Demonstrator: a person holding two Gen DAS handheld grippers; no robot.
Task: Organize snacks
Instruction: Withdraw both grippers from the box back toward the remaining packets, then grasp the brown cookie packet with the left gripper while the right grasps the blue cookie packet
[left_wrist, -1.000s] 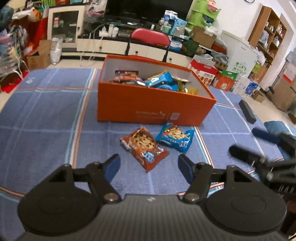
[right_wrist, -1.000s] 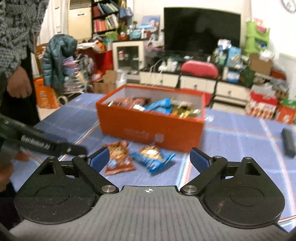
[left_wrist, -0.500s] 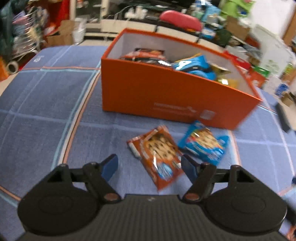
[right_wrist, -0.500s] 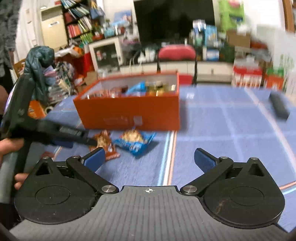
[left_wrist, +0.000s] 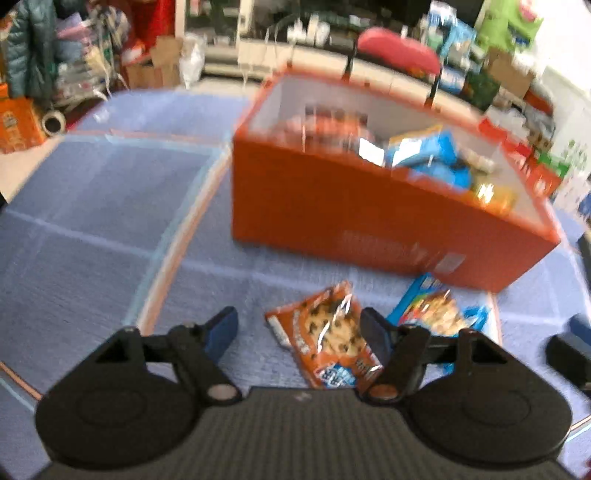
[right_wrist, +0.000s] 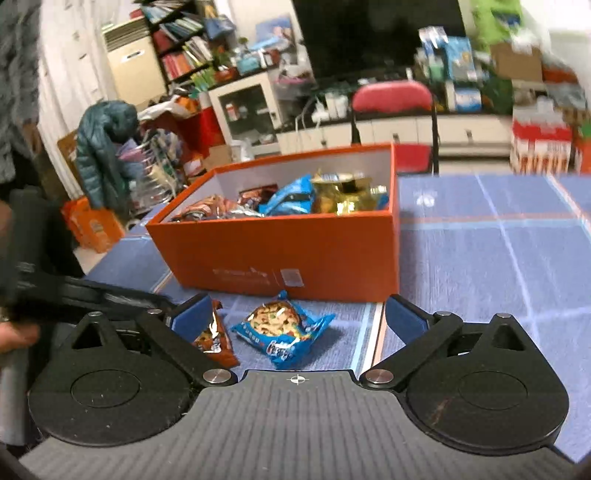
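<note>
An orange box (left_wrist: 369, 218) (right_wrist: 295, 251) stands on the blue tablecloth and holds several snack packs. In front of it lie an orange cookie pack (left_wrist: 328, 343) (right_wrist: 216, 341) and a blue cookie pack (left_wrist: 439, 314) (right_wrist: 282, 332), side by side. My left gripper (left_wrist: 299, 328) is open and empty, low over the cloth, with the orange pack between its fingers' line. My right gripper (right_wrist: 295, 317) is open and empty, just short of the blue pack. The left gripper's body shows in the right wrist view (right_wrist: 74, 295).
A red chair (right_wrist: 393, 99) stands behind the table. A dark remote (left_wrist: 585, 243) lies at the cloth's right edge. Cabinets, a TV, shelves and boxes fill the room behind. The cloth to the left (left_wrist: 92, 221) and right (right_wrist: 498, 258) of the box is bare.
My left gripper has moved forward and down toward the orange pack. My right gripper has swung closer to the blue pack. Both stay open.
</note>
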